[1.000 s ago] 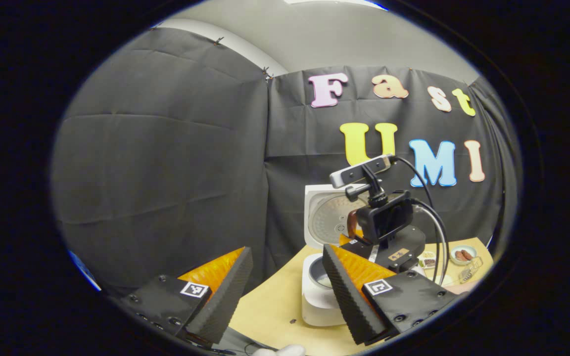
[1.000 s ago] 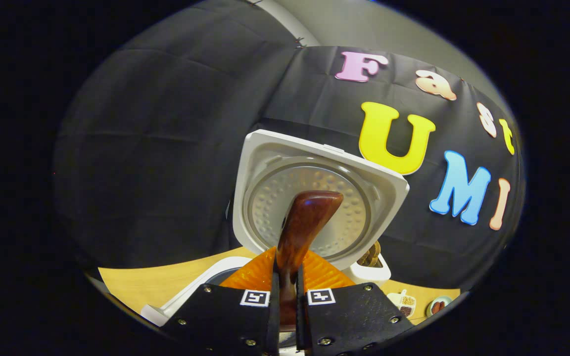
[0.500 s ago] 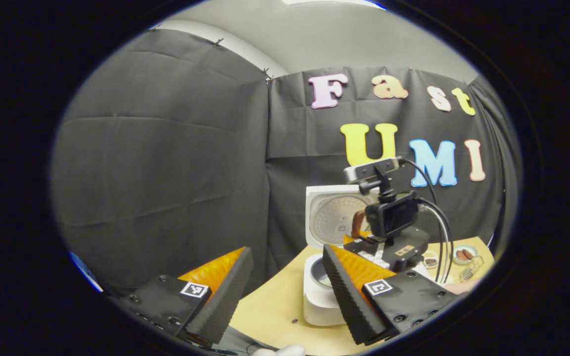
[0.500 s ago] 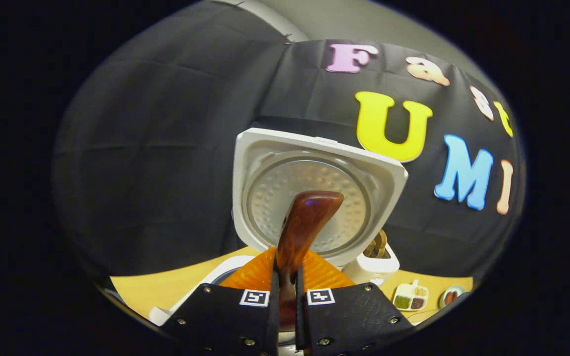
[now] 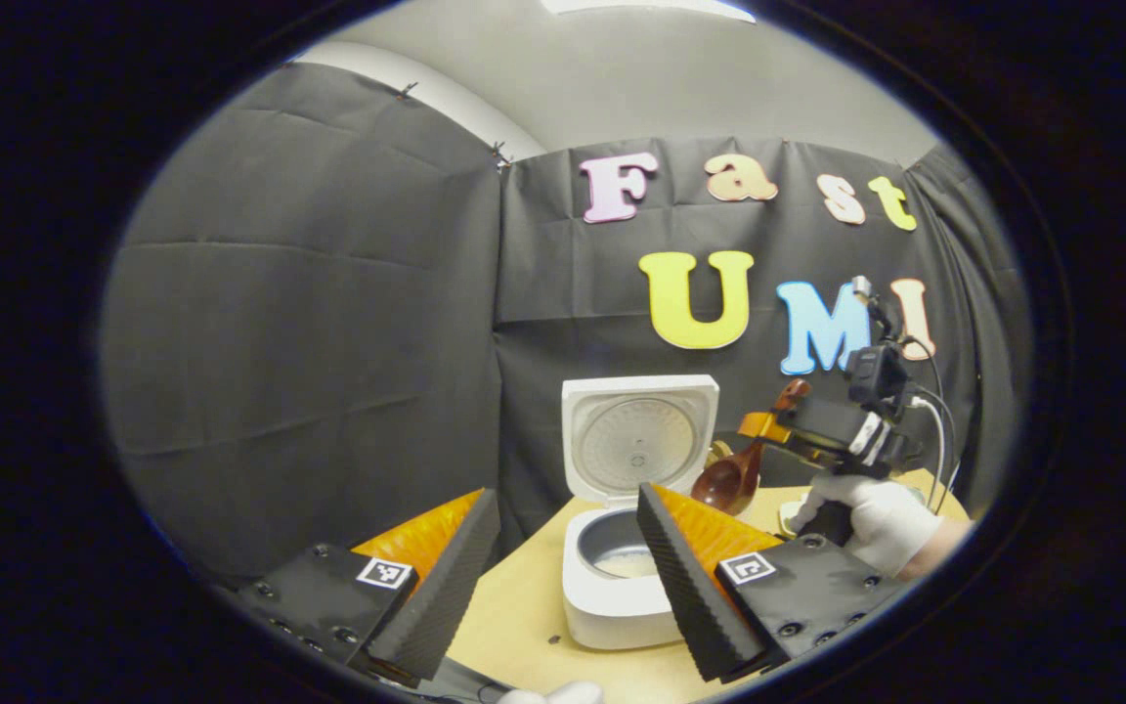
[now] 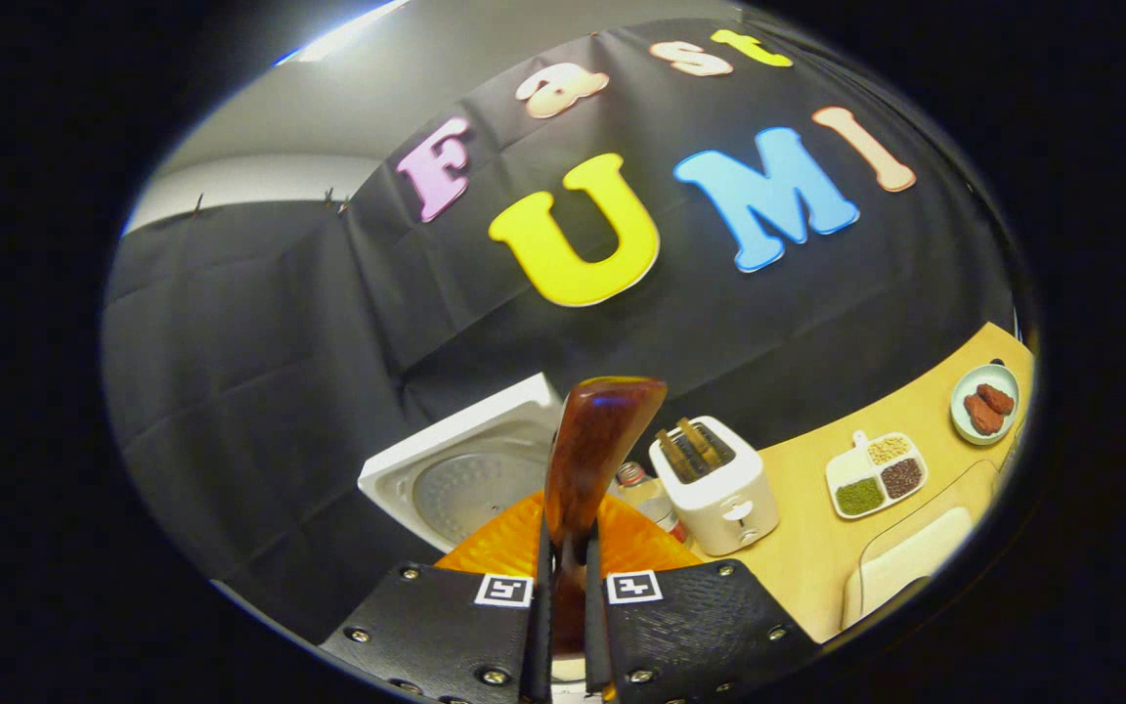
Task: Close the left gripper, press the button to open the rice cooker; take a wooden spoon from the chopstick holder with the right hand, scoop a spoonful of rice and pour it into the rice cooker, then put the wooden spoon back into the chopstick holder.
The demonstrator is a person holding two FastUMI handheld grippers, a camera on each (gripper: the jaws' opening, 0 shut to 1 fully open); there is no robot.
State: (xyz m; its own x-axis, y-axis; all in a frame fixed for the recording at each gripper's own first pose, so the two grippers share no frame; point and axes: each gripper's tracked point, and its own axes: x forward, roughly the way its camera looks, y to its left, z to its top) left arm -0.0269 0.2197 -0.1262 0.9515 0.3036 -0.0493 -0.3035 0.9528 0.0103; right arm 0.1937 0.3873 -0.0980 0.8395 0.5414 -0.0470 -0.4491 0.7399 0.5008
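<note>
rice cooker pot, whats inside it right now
In the left gripper view, the open rice cooker holds a thin pale layer of rice on the pot's bottom. The left gripper's finger covers the pot's right part, so that portion cannot be seen.

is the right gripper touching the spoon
Touching. In the right gripper view the right gripper has both fingers pressed on the spoon handle, no gap either side.

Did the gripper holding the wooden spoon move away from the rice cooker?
Yes. In the left gripper view the right gripper, with the wooden spoon, was in front of the rice cooker lid and is now off to its right.
</note>
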